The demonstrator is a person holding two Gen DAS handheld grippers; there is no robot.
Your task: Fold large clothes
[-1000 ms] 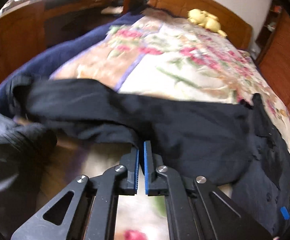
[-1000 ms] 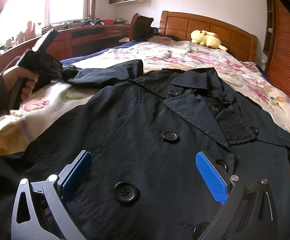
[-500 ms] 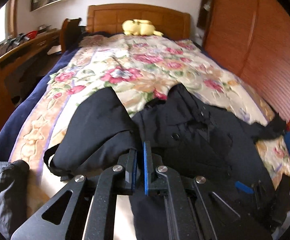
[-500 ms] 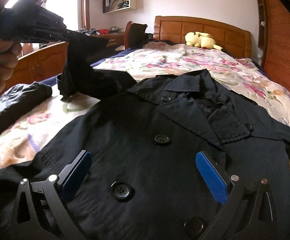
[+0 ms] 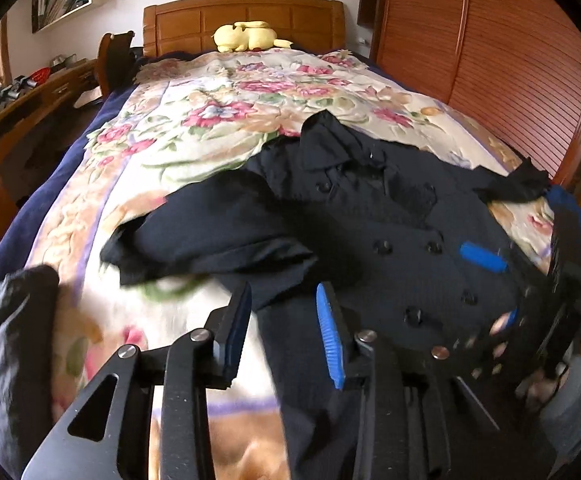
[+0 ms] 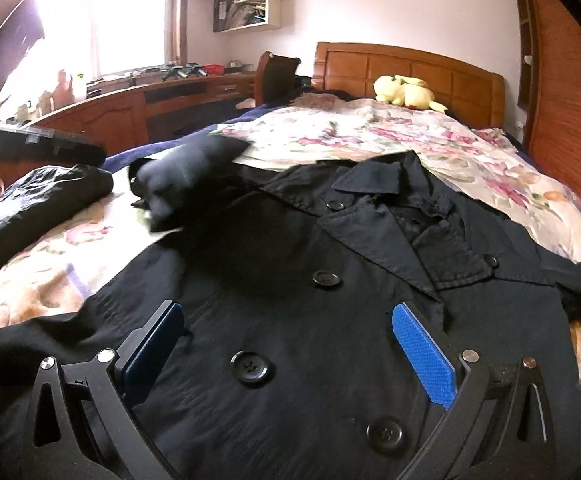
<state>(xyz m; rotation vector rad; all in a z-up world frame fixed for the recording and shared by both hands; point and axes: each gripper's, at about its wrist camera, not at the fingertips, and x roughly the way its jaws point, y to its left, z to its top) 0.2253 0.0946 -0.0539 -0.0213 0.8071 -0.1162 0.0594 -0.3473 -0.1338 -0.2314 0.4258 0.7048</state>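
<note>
The left gripper fingers are open; the blurry sleeve, probably loose, lies just ahead. The right gripper is open over the coat.

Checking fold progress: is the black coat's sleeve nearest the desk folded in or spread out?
Folded in, loosely: the sleeve lies bunched at the black coat shoulder, released from the open left gripper.
</note>
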